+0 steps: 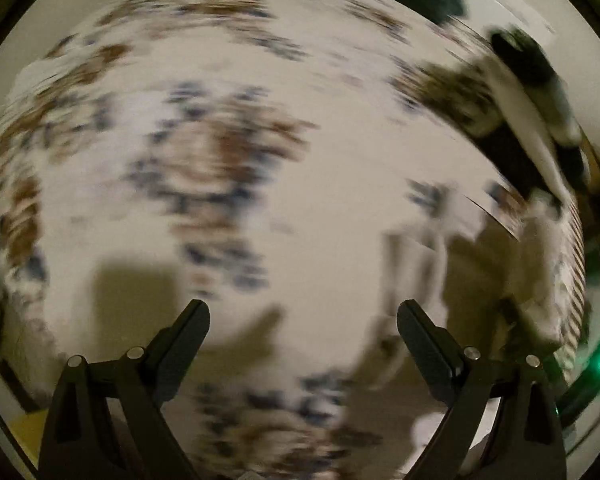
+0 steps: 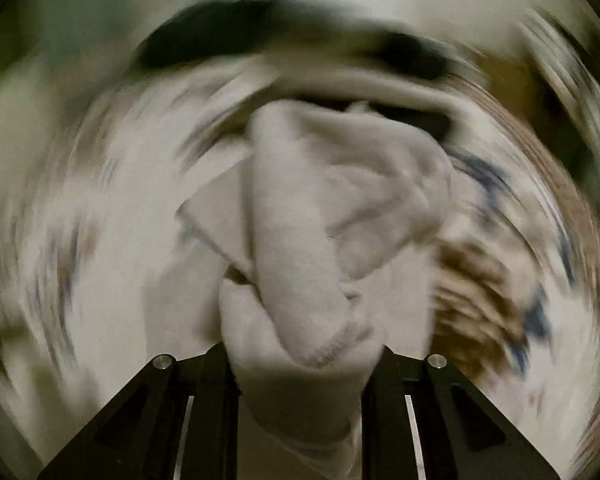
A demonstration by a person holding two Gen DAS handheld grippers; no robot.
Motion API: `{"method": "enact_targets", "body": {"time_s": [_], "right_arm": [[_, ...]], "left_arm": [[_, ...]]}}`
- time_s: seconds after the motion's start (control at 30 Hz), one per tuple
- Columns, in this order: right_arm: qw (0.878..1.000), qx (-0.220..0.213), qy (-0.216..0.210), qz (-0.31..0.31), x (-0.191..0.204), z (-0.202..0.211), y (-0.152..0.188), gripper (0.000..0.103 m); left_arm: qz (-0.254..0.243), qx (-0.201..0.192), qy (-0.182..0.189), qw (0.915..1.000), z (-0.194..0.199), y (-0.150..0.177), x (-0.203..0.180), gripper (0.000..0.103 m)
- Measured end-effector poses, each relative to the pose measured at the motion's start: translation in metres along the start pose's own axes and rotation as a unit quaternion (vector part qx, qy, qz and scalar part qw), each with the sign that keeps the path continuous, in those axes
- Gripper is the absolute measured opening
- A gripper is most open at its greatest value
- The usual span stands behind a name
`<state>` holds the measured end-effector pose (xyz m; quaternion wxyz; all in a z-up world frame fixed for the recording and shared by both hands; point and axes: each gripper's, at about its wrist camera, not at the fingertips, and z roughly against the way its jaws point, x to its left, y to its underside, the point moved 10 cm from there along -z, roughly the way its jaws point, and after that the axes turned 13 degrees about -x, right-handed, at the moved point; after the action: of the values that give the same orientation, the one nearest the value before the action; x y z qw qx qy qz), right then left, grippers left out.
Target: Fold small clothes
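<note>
The sock (image 2: 300,240), pale and terry-like, is filling the centre of the right wrist view, bunched and doubled over itself, its lower end running down between the fingers of the right gripper (image 2: 300,364); a second pale layer is showing at centre left of that frame, though whether it is the same sock or its pair I cannot tell. Both views are smearing with motion, so fine detail is being lost.

Judging from this, the step in hand is carrying the sock to a spot where it can be laid and folded; doing it well is calling for a steady pinch near the cuff, letting the length hang free rather than bunching, and lowering it flat before any crease is being made; a swing this fast is risking the cloth twisting or slipping.

The right gripper is clamping the sock, its fingers pressed against the cloth on both sides; the left gripper (image 1: 303,320) is standing wide apart at the bottom of its frame, holding nothing and touching nothing.

Beneath both is lying a white sheet (image 1: 340,184) with brown and blue patterning; at upper right of the left view a white and black object, possibly the other gripper, is blurring past.
</note>
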<state>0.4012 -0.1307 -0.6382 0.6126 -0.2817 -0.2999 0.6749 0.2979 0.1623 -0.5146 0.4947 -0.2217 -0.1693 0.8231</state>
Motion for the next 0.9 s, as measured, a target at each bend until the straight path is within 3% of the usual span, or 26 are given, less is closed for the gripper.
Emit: {"method": "enact_targets", "body": {"time_s": [0.07,0.13,0.27,0.3,0.33,0.37,0.43,0.53,0.6,0.77,0.9], "right_arm": [[0.995,0.02,-0.024,0.092,0.043,-0.006,0.024,0.019],[0.988,0.031,-0.02,0.148,0.06,-0.007,0.043,0.019],[0.981,0.047,-0.013,0.189,0.06,-0.002,0.054,0.024],[0.979,0.056,-0.021,0.196,0.064,-0.003,0.052,0.03],[0.977,0.068,-0.04,0.198,0.065,-0.001,0.053,0.047],[0.973,0.09,-0.083,0.194,0.071,0.008,0.058,0.055],[0.96,0.125,-0.177,0.176,0.089,0.035,0.073,0.071],[0.945,0.171,-0.252,0.122,0.074,0.074,0.075,0.071],[0.946,0.199,-0.25,0.059,0.04,0.084,0.068,0.071],[0.957,0.22,-0.18,-0.066,-0.065,0.068,0.034,0.071],[0.956,0.218,-0.145,-0.131,-0.127,0.034,0.01,0.071]], "left_arm": [[0.014,-0.006,-0.025,0.9996,0.001,-0.003,0.031,0.096],[0.034,-0.003,-0.034,0.9988,-0.001,0.002,0.048,0.096],[0.06,0.007,-0.027,0.9978,-0.005,0.016,0.061,0.096],[0.065,0.009,-0.022,0.9976,-0.005,0.019,0.058,0.096],[0.072,0.012,-0.011,0.9972,-0.005,0.023,0.052,0.096],[0.076,0.015,-0.003,0.997,-0.004,0.025,0.049,0.096],[0.086,0.02,0.018,0.9959,-0.001,0.03,0.034,0.096],[0.096,0.028,0.047,0.9939,0.002,0.036,0.01,0.096],[0.114,0.039,0.073,0.9901,0.001,0.043,-0.011,0.096],[0.173,0.082,0.127,0.9733,-0.014,0.074,-0.071,0.096],[0.24,0.108,0.133,0.9556,-0.036,0.106,-0.107,0.096]]}}
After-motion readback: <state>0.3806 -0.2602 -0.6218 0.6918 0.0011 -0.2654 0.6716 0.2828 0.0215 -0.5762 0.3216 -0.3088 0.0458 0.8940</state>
